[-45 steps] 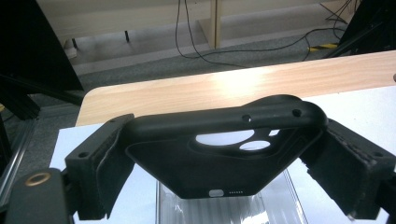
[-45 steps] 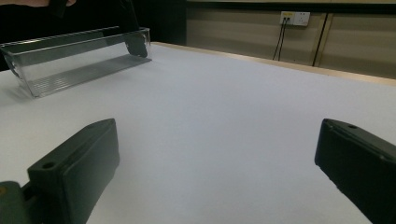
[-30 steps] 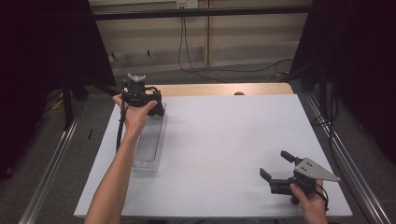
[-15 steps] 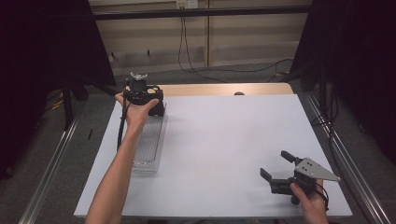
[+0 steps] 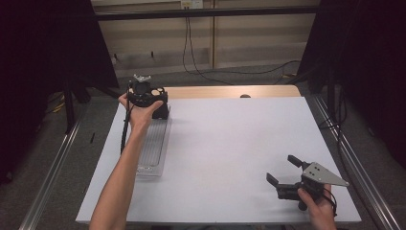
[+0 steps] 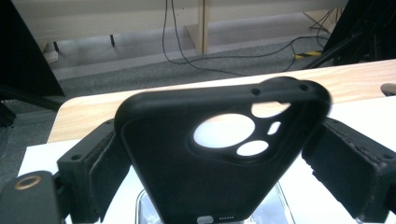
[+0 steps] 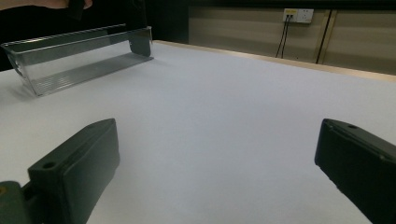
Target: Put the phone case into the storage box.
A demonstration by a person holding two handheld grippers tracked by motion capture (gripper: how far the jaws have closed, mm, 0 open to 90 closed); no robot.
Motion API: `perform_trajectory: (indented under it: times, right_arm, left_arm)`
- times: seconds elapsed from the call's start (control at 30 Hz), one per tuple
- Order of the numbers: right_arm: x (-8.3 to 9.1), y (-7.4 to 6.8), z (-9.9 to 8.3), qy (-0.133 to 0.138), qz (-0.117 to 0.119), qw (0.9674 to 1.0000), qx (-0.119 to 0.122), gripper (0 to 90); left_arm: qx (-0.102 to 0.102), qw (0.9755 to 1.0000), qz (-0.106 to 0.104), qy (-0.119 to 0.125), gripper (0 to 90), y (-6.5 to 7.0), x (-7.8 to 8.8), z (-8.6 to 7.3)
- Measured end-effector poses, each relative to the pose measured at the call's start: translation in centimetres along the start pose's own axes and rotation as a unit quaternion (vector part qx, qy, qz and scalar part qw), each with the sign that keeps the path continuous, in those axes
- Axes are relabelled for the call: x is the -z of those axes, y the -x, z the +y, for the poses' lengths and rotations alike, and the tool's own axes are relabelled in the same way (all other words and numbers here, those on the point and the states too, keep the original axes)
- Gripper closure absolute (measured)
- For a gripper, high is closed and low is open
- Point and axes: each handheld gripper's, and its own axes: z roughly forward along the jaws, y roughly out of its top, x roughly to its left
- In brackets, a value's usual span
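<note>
Phone case (image 6: 205, 158), black with camera cutouts, sits between my left gripper's (image 5: 152, 106) jaws, which pinch its sides, above the far end of the clear plastic tray (image 5: 154, 148). Largest is the white worktop (image 5: 230, 143); the tray lies along its left edge. My right gripper (image 5: 282, 175) rests near the front right corner, jaws spread, nothing between them.
</note>
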Motion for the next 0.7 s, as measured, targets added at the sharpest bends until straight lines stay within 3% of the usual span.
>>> perform_trajectory:
  times: [0.1,0.37,0.47,0.6,0.7]
  right_arm:
    - [0.02,0.00,-0.01,0.000,0.000,1.0000,0.000,0.0]
    - [0.05,0.08,-0.04,0.001,-0.001,1.0000,0.000,0.0]
    - [0.05,0.06,-0.03,0.001,-0.001,1.0000,0.000,0.0]
    - [0.05,0.07,-0.04,0.001,-0.001,1.0000,0.000,0.0]
    - [0.05,0.03,-0.03,0.001,0.000,1.0000,0.000,0.0]
  left_arm:
    - [-0.002,1.0000,0.005,0.000,7.0,-0.14,-0.02,-0.02]
    - [-0.004,0.9999,-0.007,0.012,4.1,-0.41,-0.22,-0.08]
    - [0.002,0.9995,-0.010,0.030,3.6,-0.48,-0.10,0.03]
    - [0.012,0.9994,-0.012,0.031,3.4,-0.57,0.05,0.07]
    - [0.002,0.9993,-0.021,0.032,3.1,-0.64,0.07,0.04]
